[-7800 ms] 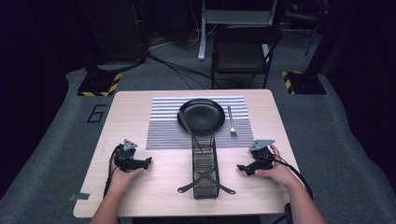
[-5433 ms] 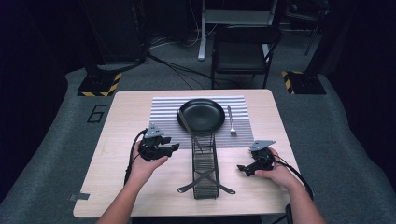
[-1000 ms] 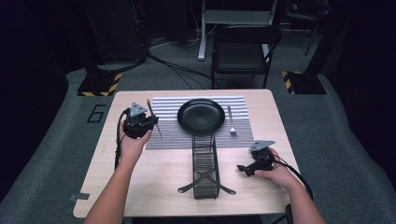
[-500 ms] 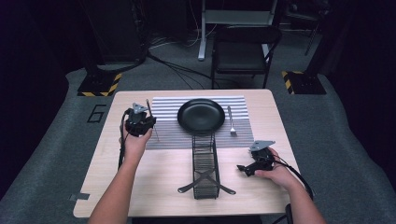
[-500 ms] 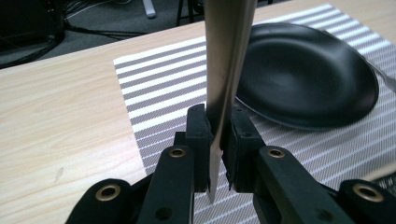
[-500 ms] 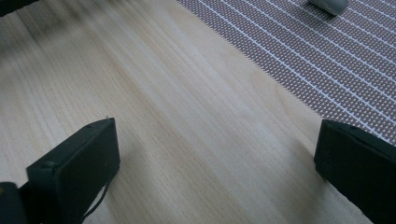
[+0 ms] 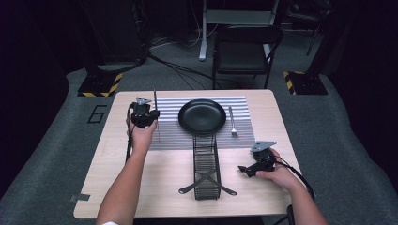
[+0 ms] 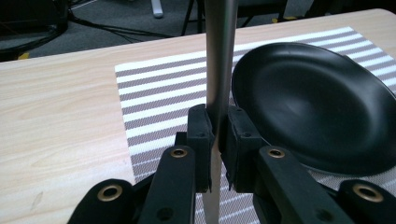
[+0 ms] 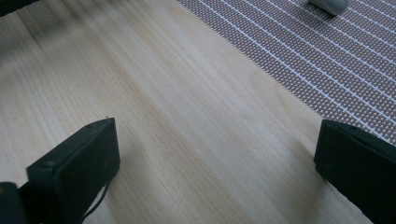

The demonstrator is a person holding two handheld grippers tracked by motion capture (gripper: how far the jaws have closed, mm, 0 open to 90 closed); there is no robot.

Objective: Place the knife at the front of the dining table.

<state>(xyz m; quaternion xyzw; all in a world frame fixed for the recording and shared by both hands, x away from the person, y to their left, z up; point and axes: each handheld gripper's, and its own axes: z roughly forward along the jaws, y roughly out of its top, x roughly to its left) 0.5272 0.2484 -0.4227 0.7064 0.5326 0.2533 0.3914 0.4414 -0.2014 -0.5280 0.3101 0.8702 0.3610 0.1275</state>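
Left gripper point(image 8: 217, 135) is clamping a long flat silver metal utensil, probably a knife point(image 8: 218, 60), jaws pinching it partway along its length. The utensil is running up between the jaws and out the top of the left gripper view; its lower end is poking out below them. In the high view the left gripper point(image 7: 143, 115) is sitting over the left edge of the grey-and-white striped placemat point(image 7: 171, 136), just beside the round black plate point(image 7: 202, 116). A silver fork point(image 7: 232, 123) is lying on the mat right of the plate. A black wire-mesh rack point(image 7: 205, 164) is standing mid-table, its far end near the plate. Right gripper point(image 7: 253, 166) is resting on the light wooden table point(image 7: 155, 187), well apart from the rack, jaws standing wide apart with nothing between them.
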